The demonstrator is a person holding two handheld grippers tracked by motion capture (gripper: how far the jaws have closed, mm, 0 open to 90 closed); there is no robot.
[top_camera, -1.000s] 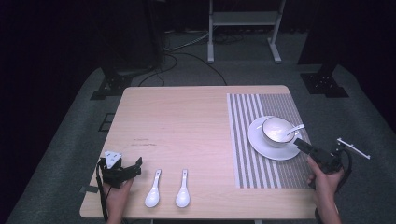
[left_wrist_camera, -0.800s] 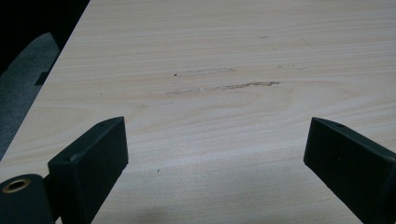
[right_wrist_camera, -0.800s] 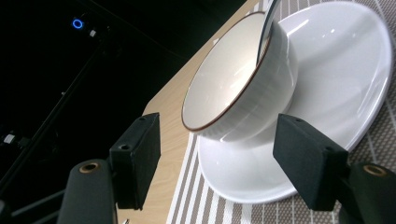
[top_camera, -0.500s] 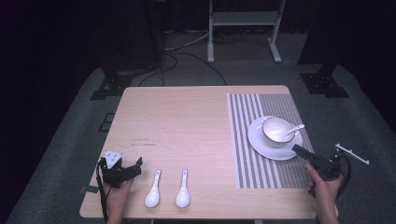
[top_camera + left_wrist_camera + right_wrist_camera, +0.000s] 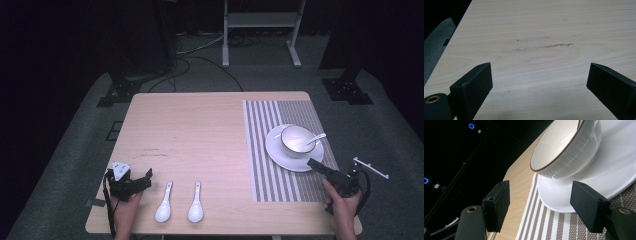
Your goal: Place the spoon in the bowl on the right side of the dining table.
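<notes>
Right tongs (image 5: pixel 320 168) sit with jaws apart and empty just beside the plate (image 5: pixel 280 152), which lies on the striped mat (image 5: pixel 260 150) at the worktop's (image 5: pixel 200 130) right side; left tongs (image 5: pixel 142 180) are also apart and empty over bare wood, near two loose spoons (image 5: pixel 164 207). Bowl (image 5: pixel 566 152) on the plate holds a third spoon. It looks like glazed ceramic: stiff, slick, chippable, moderately heavy, so the rim wall is probably the best hold, one jaw inside and one outside.

Lying on the tabletop (image 5: pixel 200 135): one striped placemat (image 5: pixel 280 150), one white plate (image 5: pixel 280 152), one white bowl (image 5: pixel 294 140), three white soup spoons, namely two loose (image 5: pixel 164 204) (image 5: pixel 195 204) and one in the bowl (image 5: pixel 316 137). Resting at the near edge: two grippers (image 5: pixel 145 179) (image 5: pixel 314 163).
</notes>
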